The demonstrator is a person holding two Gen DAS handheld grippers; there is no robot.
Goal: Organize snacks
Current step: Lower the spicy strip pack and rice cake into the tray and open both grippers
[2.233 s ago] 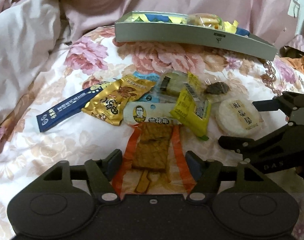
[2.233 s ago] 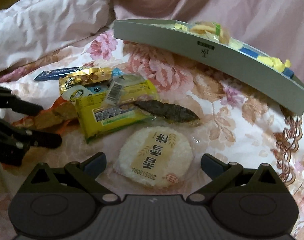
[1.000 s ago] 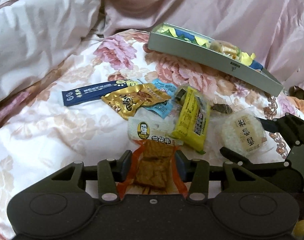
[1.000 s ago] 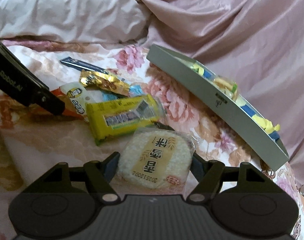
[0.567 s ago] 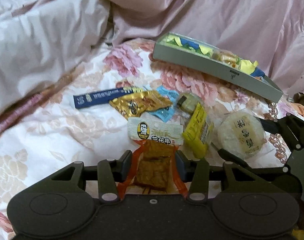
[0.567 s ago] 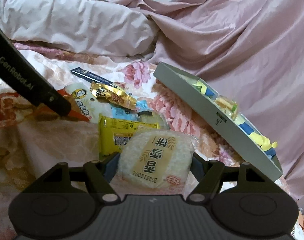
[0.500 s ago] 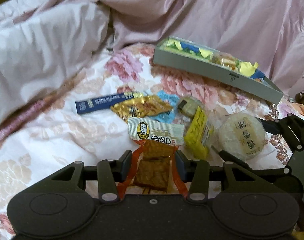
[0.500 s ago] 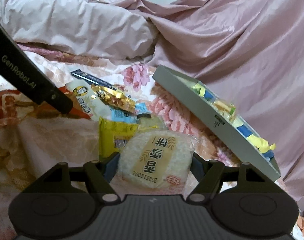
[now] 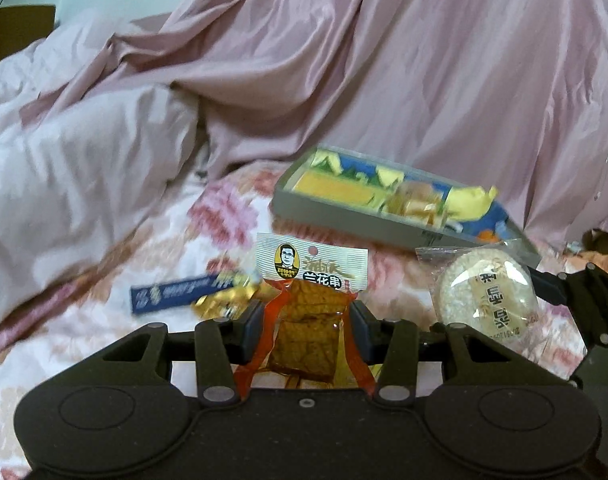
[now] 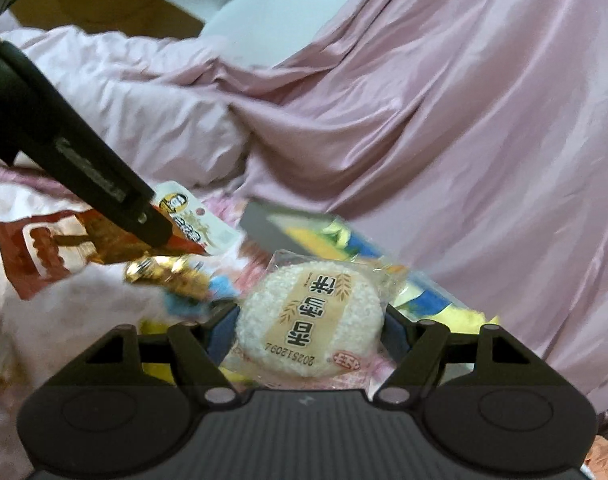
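Far left on the floral bedspread: a dark blue stick packet and a gold foil packet lying flat, blurred, lower in the left view than half a second ago and now partly hidden behind the raised load. Centre: left tongs clamped on the orange-edged tofu snack packet, held upright with its white printed header on top, lifted well clear of the bed where 2.2 seconds ago it lay flat among the pile. Behind it, the grey tray with yellow and blue wrappers inside, resting on the bed against the pink satin quilt, now closer and more level with the camera than before. Right: right tongs closed on the round rice cake packet, also raised off the bed, overlapping the tray's near edge in the right view; earlier flat on the bedspread between spread fingers. Yellow packet barely visible now, only scraps of yellow below the right tongs.
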